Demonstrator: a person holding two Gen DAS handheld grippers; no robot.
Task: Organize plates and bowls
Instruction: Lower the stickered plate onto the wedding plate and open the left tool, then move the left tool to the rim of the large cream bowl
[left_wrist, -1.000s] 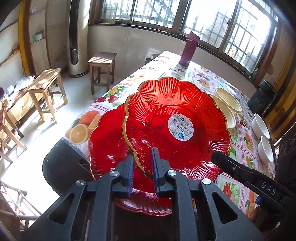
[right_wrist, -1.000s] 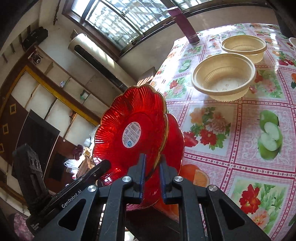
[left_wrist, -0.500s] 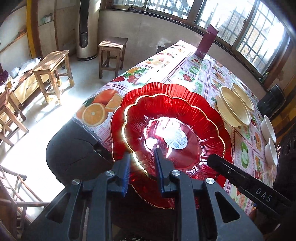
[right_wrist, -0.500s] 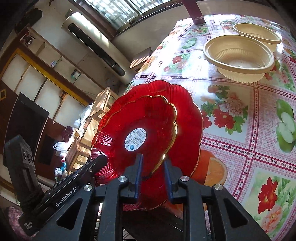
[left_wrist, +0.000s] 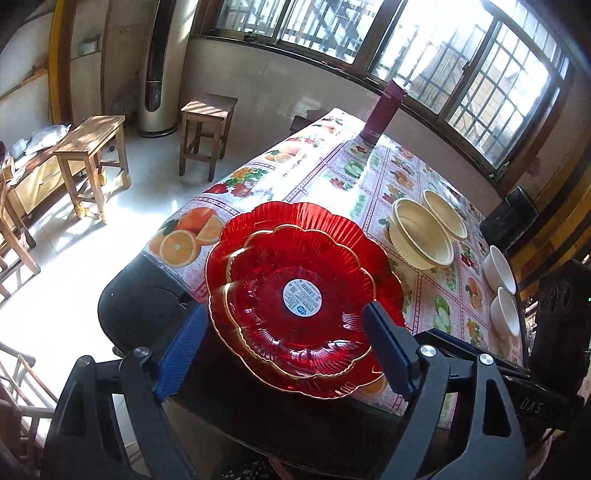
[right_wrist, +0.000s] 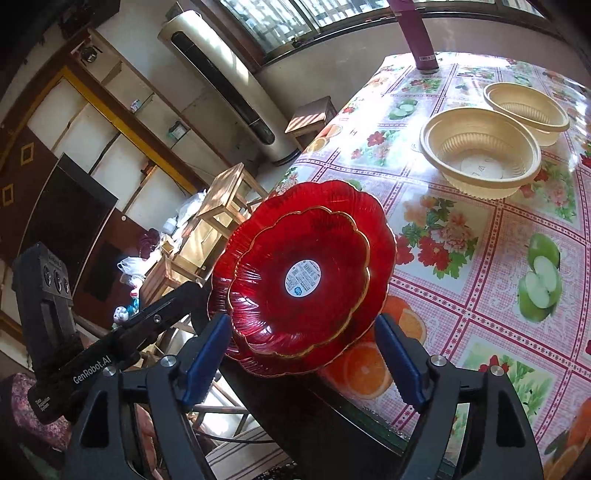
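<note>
— Sunlit windows (left_wrist: 436, 62) back a table with a fruit-print oilcloth (left_wrist: 373, 184). Where do the plates sit?

— At its near corner: the smaller red plate (left_wrist: 295, 295) lies nested on the larger red plate (left_wrist: 314, 225), just ahead of the left gripper (left_wrist: 284, 354), between its fingertips and touching neither.

— And the jaws?

— They have just been opening, now spread wide, released. Same for the right gripper (right_wrist: 303, 354): plates ahead between its blue pads (right_wrist: 397, 363), untouched.

— Bowls?

— Two beige plastic bowls (right_wrist: 480, 151) beyond the fingers; two white bowls (left_wrist: 500, 284) off right.
</note>
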